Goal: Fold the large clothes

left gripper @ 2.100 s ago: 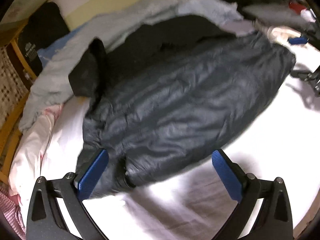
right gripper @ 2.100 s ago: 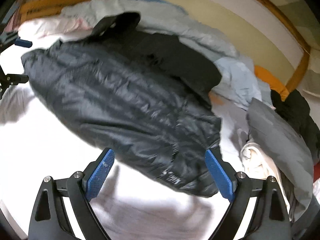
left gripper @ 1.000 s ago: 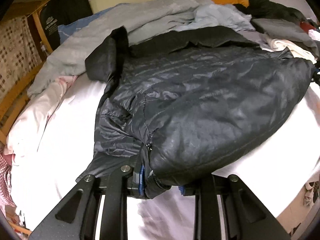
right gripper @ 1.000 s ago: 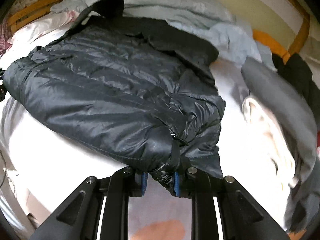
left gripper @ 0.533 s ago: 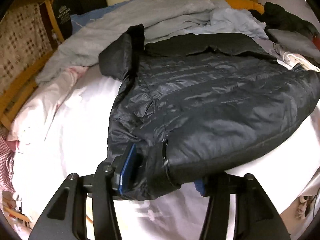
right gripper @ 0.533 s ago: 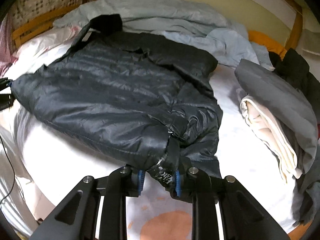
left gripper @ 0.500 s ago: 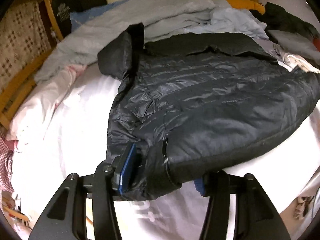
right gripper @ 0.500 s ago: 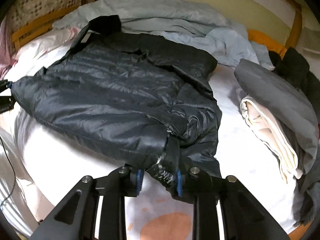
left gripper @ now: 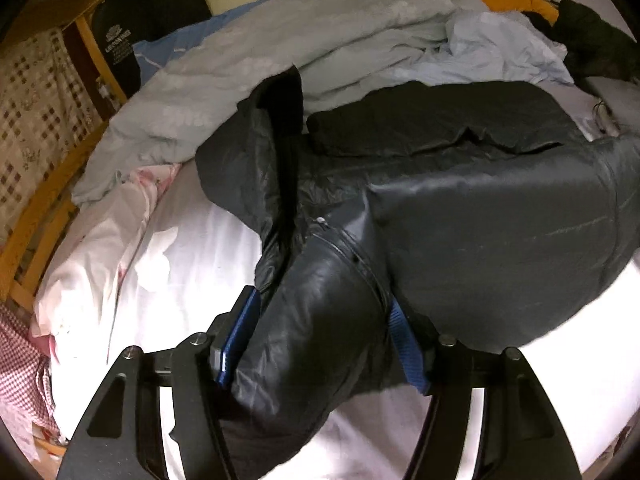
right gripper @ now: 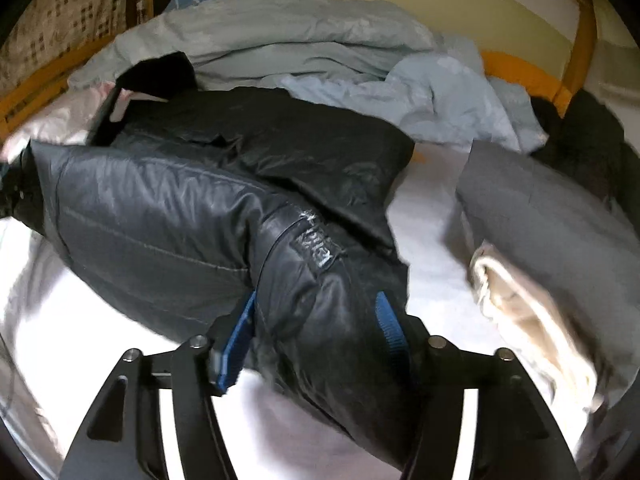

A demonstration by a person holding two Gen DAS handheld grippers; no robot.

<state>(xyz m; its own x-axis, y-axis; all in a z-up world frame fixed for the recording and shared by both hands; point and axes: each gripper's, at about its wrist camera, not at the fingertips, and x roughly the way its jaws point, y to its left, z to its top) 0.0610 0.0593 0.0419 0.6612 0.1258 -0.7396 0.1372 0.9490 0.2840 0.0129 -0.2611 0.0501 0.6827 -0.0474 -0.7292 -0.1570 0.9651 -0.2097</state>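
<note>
Left gripper [left gripper: 320, 344] and right gripper [right gripper: 310, 338]: jaws of each clamped on a thick bunched wad at one hem corner of the dark puffer jacket [left gripper: 480, 216], which lies across the white bed sheet [left gripper: 192, 248] with the hem edge lifted. Main risk: the slick shell creeps out of the blue pads under tension, dropping a corner mid-fold. Also the far collar sits against the grey duvet [left gripper: 280, 48], so it could snag and skew the fold.

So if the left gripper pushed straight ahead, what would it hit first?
The left gripper is already on the jacket, so it would meet more jacket first; the grey duvet lies beyond, though depth is unclear.
</note>
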